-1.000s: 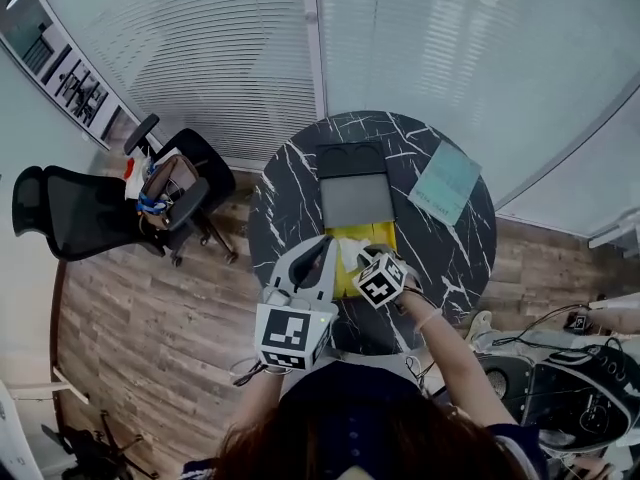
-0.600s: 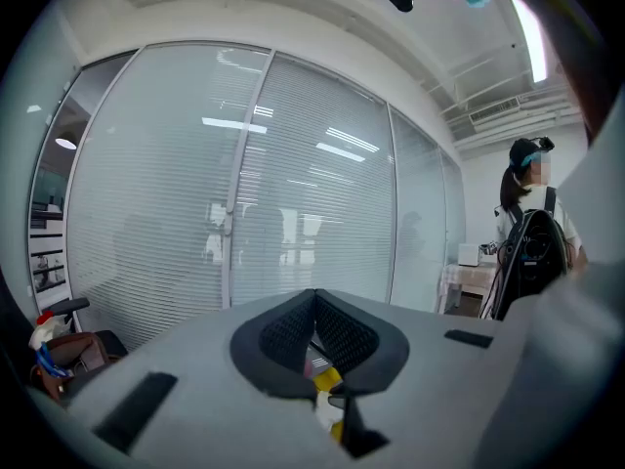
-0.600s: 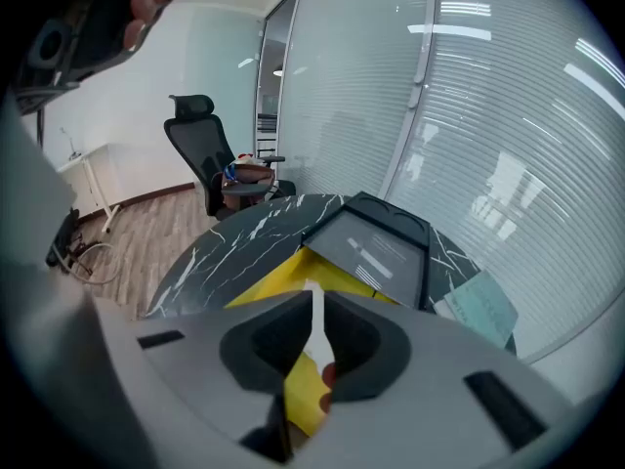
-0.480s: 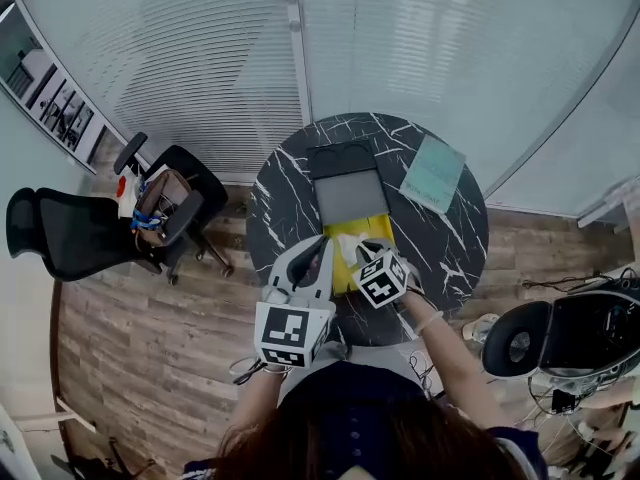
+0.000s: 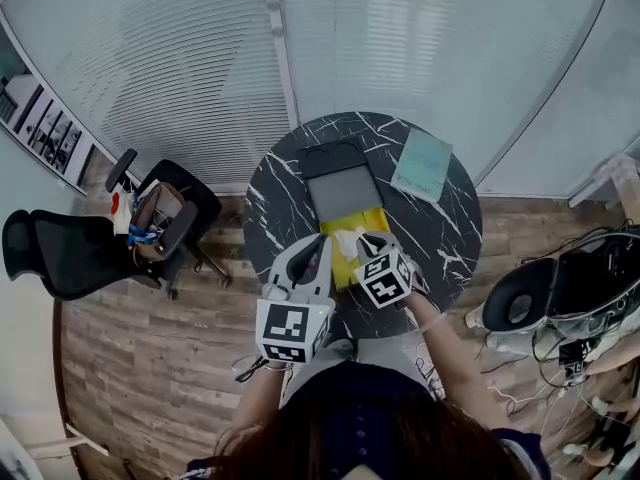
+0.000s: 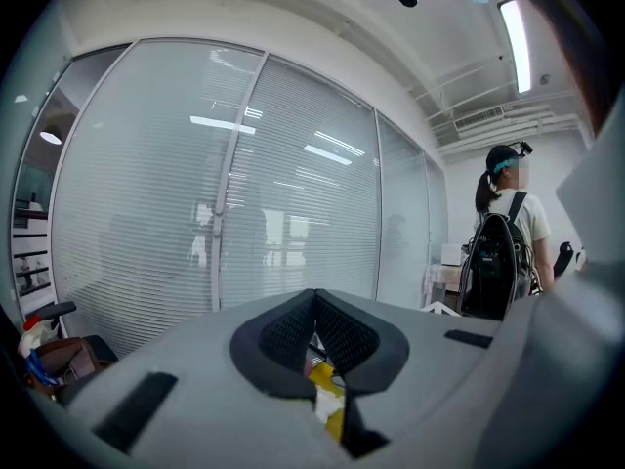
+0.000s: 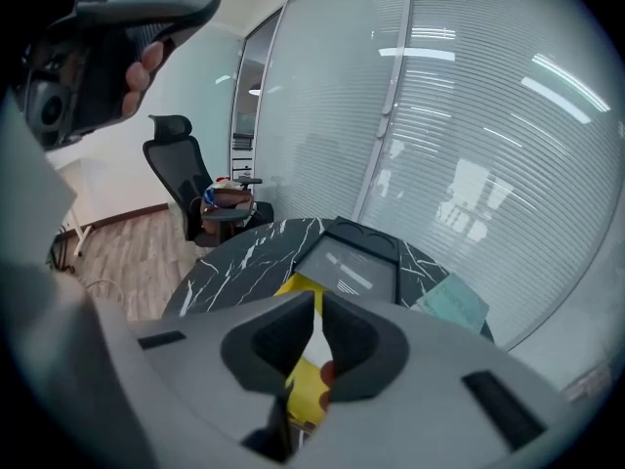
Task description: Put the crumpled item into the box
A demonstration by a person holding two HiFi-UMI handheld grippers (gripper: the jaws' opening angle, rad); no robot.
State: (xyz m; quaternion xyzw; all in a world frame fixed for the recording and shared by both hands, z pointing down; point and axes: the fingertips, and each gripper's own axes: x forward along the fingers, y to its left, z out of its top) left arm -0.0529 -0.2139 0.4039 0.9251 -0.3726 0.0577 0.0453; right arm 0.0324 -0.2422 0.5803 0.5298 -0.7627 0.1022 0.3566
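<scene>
The glass wall (image 5: 200, 58) with its blinds fills the top of the head view, and the wood floor (image 5: 150, 368) fills the lower left. Your head has turned a little since a second ago. The round black table (image 5: 285, 198) has stayed near the middle of the frame. The black chair (image 5: 55, 253) now sits lower on the left edge. The black round gear (image 5: 520, 308) has come up from the lower right corner to the right middle.

On the table, the flat gray box (image 5: 345, 190) lies on the far half, as before. The green booklet (image 5: 422, 163) lies to its right, apart from it. The yellow pack (image 5: 345, 266) touches the box's near edge.

Your two claws have hardly moved. Your left gripper (image 6: 314, 301) hangs over the left edge of the yellow pack. Its jaws are pressed together at the tips with nothing in them. Your right gripper (image 7: 319, 306) is over the right side of the pack. Its jaws are very narrow, and white from the crumpled item (image 5: 348, 240) fills the thin slot between them. The crumpled item is on the yellow pack, just below the middle of the frame, and not in the box.
</scene>
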